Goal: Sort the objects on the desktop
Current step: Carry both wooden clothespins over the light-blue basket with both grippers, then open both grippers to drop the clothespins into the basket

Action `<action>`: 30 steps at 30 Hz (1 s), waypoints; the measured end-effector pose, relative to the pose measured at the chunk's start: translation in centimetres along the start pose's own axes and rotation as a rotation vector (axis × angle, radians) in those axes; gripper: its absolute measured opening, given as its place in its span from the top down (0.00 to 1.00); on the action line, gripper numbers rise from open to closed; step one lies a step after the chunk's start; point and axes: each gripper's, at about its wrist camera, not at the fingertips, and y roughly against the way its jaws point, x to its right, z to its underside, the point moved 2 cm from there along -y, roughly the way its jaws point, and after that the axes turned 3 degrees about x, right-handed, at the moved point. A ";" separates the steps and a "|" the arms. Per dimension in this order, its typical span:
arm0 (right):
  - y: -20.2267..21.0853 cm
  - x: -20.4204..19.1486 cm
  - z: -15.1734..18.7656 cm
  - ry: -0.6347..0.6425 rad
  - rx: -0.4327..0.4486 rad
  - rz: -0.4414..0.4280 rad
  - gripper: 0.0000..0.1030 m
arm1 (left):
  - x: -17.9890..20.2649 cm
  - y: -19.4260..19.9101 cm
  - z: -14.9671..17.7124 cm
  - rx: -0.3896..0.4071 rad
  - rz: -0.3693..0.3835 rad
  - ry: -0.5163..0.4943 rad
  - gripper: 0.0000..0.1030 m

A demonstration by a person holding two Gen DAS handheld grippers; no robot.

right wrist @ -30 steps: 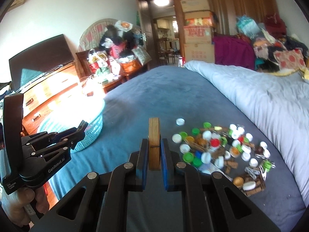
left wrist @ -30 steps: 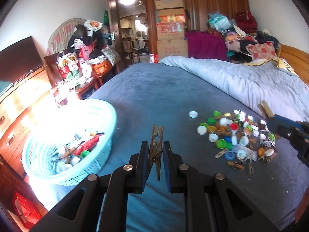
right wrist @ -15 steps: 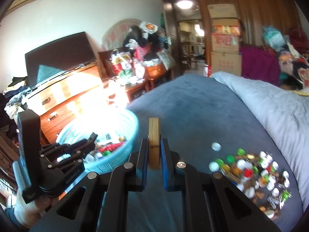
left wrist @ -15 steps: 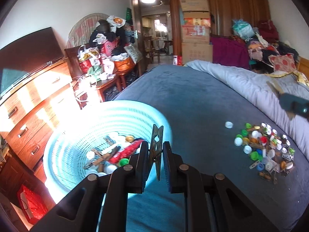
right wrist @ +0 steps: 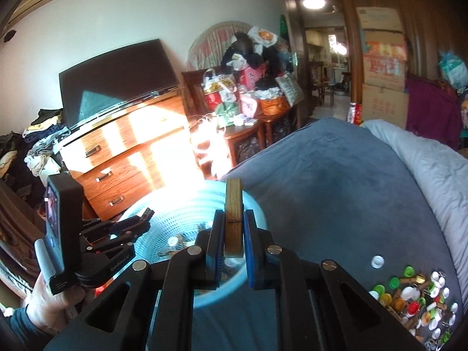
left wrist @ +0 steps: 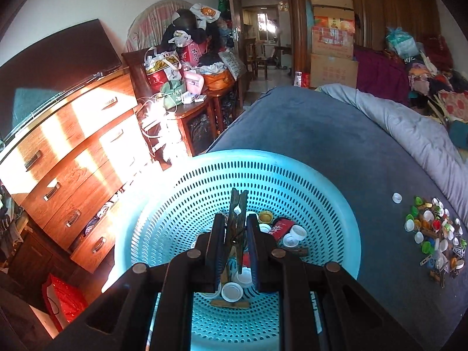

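Note:
My left gripper (left wrist: 236,234) is shut on a dark wooden clothespin (left wrist: 237,222), held upright over the inside of the light blue perforated basket (left wrist: 327,204). The basket holds bottle caps, clothespins and a red packet. My right gripper (right wrist: 234,234) is shut on a lighter wooden clothespin (right wrist: 233,219) above the basket's near rim (right wrist: 254,204). The left gripper (right wrist: 143,216), held by a hand, also shows at the left of the right wrist view. A pile of coloured caps and clips (left wrist: 433,234) lies on the blue bedspread to the right, also seen as a pile (right wrist: 415,298).
The basket sits at the bed's left edge. Beyond it stands a wooden chest of drawers (left wrist: 73,158) with a dark screen (right wrist: 117,79) on top, and a cluttered side table (left wrist: 190,87). A pale duvet (left wrist: 409,128) lies at the right. A lone white cap (left wrist: 397,197) sits near the pile.
Both grippers have swung left, away from the cap pile and over the basket, each still holding its clothespin. The basket now fills the left wrist view.

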 end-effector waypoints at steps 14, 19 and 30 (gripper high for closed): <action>-8.3 -1.5 -4.1 -0.017 -0.217 -0.133 0.88 | -0.9 -7.2 -3.9 -0.243 0.123 -0.097 0.85; -9.4 -1.6 -4.4 -0.011 -0.242 -0.138 0.88 | -1.4 -7.9 -4.9 -0.255 0.125 -0.091 0.85; -10.4 -1.6 -4.3 -0.009 -0.249 -0.150 0.87 | -1.7 -7.9 -4.4 -0.257 0.107 -0.103 0.85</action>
